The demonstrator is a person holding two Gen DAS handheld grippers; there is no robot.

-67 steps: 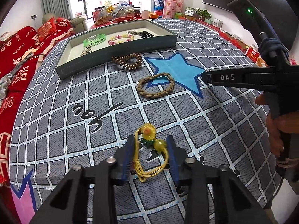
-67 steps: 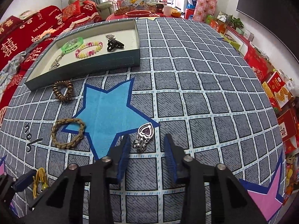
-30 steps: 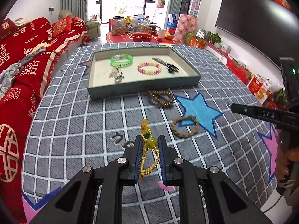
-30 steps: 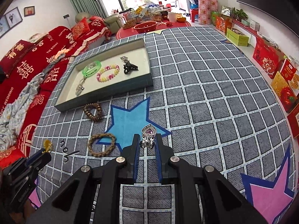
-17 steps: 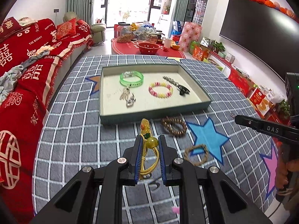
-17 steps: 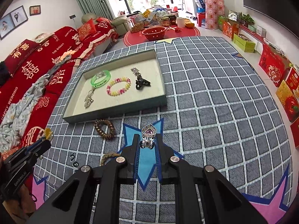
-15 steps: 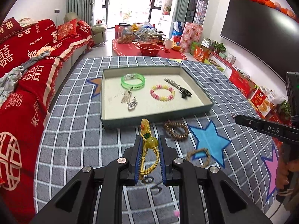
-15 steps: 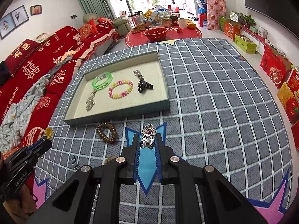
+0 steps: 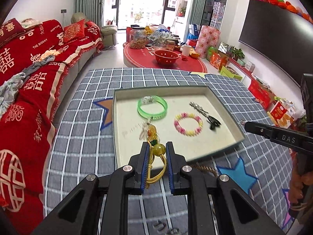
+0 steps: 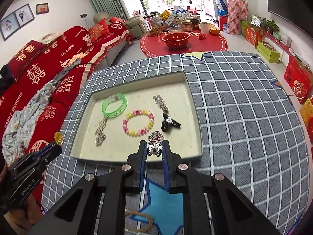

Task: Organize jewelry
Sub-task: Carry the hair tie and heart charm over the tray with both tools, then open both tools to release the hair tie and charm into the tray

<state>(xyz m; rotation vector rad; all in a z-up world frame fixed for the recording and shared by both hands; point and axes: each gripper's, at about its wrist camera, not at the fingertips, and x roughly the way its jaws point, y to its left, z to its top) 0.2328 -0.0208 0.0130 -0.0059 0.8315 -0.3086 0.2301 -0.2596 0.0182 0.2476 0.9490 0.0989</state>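
My left gripper (image 9: 156, 149) is shut on a yellow cord hair tie (image 9: 155, 152) with a flower and bead, held above the near edge of the teal jewelry tray (image 9: 225, 107). My right gripper (image 10: 154, 146) is shut on a silver heart pendant (image 10: 155, 139), held over the tray's (image 10: 193, 105) near side. In the tray lie a green bangle (image 10: 114, 105), a pink and yellow bead bracelet (image 10: 138, 125), a silver keychain (image 10: 100, 131) and a black hair clip (image 10: 169, 124).
A brown bead bracelet (image 9: 203, 169) lies just outside the tray's near wall. A braided brown bracelet (image 10: 138, 223) lies on the checked cloth near the blue star (image 10: 166, 201). A red sofa (image 9: 29, 98) runs along the left. The right gripper's body (image 9: 283, 137) shows at right.
Both grippers shut on their items, lifted them off the cloth and carried them forward to the tray. The tray now sits much closer in both views.
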